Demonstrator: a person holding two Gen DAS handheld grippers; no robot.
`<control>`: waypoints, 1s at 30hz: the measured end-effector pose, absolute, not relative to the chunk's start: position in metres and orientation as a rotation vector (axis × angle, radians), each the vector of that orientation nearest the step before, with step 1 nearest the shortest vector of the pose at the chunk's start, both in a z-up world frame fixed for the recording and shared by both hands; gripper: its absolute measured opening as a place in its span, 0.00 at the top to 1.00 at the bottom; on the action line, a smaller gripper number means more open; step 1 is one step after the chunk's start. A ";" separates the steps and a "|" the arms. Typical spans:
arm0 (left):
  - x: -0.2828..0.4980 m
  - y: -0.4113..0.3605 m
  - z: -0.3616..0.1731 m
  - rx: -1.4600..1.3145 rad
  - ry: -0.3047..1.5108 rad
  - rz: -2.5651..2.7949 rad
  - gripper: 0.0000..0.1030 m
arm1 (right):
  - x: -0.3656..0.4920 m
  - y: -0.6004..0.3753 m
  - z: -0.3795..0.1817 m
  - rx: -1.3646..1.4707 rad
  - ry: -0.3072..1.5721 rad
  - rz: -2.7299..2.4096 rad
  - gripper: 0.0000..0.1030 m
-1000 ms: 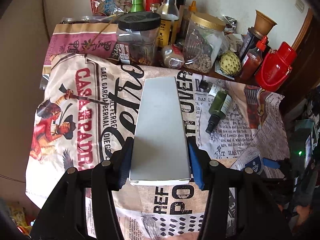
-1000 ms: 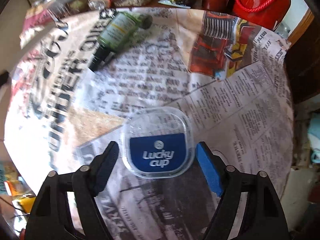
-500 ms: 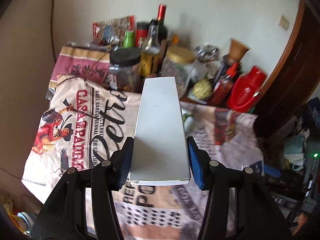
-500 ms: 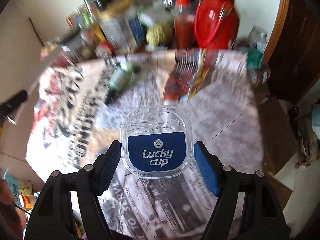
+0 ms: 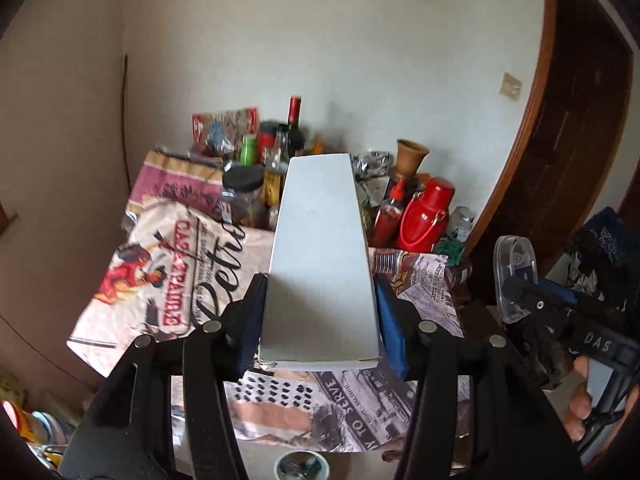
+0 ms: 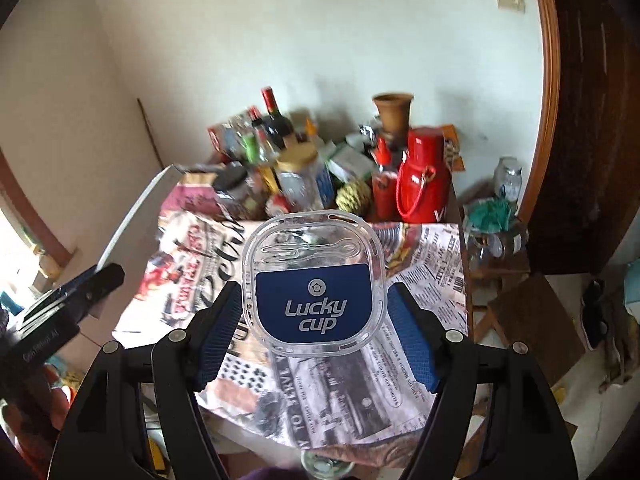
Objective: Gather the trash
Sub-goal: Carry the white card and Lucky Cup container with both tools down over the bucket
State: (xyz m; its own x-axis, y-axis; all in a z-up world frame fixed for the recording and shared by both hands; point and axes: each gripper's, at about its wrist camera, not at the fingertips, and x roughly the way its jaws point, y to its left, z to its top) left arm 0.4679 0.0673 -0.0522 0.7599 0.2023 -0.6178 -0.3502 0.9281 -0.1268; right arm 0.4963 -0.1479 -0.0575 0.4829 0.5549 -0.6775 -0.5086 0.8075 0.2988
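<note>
L gripper (image 5: pixel 320 316) clamps grey box (image 5: pixel 320 264); R gripper (image 6: pixel 316 320) clamps plastic lid (image 6: pixel 314 280).

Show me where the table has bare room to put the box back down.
Free: the newspaper-print tablecloth in front of the jars, from the red poster print on the left across to the right edge. Crowded: the back strip by the wall, packed with bottles, the black-lidded jar and the red jug.

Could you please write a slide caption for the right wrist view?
Right gripper holds a clear Lucky cup lid above the newspaper-covered table; left gripper carries a white box.
</note>
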 end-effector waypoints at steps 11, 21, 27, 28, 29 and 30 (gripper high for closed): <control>0.374 0.074 -0.022 -0.219 0.547 0.208 0.50 | 0.408 -0.157 -0.018 0.089 0.740 0.571 0.31; 0.258 0.089 -0.030 -0.210 0.573 0.154 0.50 | 0.300 -0.137 -0.027 0.138 0.785 0.512 0.31; 0.214 0.091 -0.045 -0.207 0.620 0.117 0.50 | 0.248 -0.135 -0.043 0.138 0.836 0.484 0.31; 0.209 0.090 -0.049 -0.207 0.632 0.109 0.50 | 0.244 -0.135 -0.046 0.138 0.848 0.478 0.31; 0.204 0.089 -0.052 -0.211 0.644 0.103 0.50 | 0.239 -0.136 -0.050 0.138 0.863 0.472 0.31; 0.200 0.088 -0.056 -0.216 0.655 0.098 0.50 | 0.235 -0.137 -0.053 0.138 0.879 0.466 0.31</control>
State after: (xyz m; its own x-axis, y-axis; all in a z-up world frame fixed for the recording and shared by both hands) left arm 0.1999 0.0883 -0.0556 0.7897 0.0226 -0.6131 -0.1584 0.9729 -0.1681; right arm 0.2345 -0.1369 -0.0530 0.5451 0.4474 -0.7090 -0.3363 0.8914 0.3040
